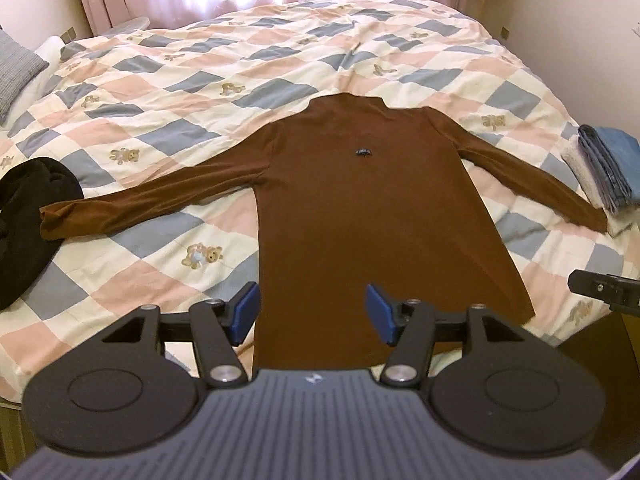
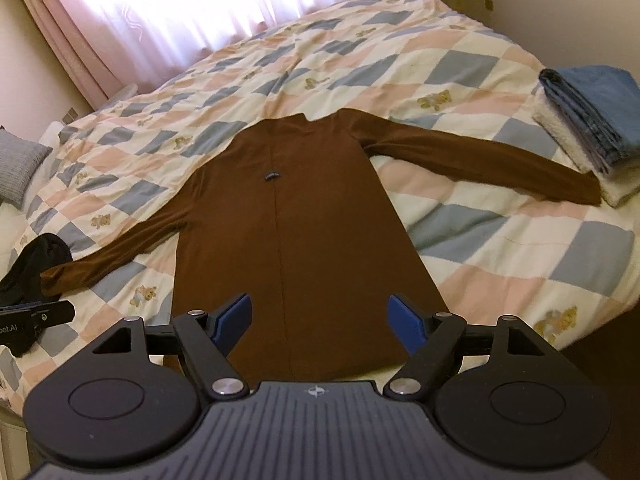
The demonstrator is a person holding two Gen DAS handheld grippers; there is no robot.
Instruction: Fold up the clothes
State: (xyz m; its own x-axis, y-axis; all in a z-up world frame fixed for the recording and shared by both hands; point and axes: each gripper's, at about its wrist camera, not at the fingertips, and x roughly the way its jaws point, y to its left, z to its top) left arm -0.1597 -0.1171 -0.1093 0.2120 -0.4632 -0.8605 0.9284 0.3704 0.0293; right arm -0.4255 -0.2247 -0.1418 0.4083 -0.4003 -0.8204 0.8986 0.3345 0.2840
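- Right now your left gripper (image 1: 311, 312) hangs above the near end of the bed (image 1: 168, 92), pointing steeply down, its blue pads (image 1: 245, 312) standing apart with nothing between them.
- Your right gripper (image 2: 320, 322) hangs the same way, jaws spread a little wider than the left's and holding nothing.
- Just beyond and below both grippers lies the brown long-sleeved top (image 1: 360, 208), spread flat on the checked quilt (image 1: 400, 52); its hem is nearest you, its collar farthest.
- One sleeve (image 1: 152, 204) runs out to the left of your left gripper, its cuff touching a heap of black clothing (image 1: 28, 224).
- The other sleeve (image 2: 480, 160) stretches to the right of your right gripper, its cuff just beside a stack of folded blue and white clothes (image 2: 588, 116).
- A small dark label (image 1: 362, 153) sits on the top's chest, straight ahead of your left gripper.
- Far off to your left rests a grey pillow (image 1: 16, 68); pink curtains (image 2: 80, 28) hang past the far end of the bed.
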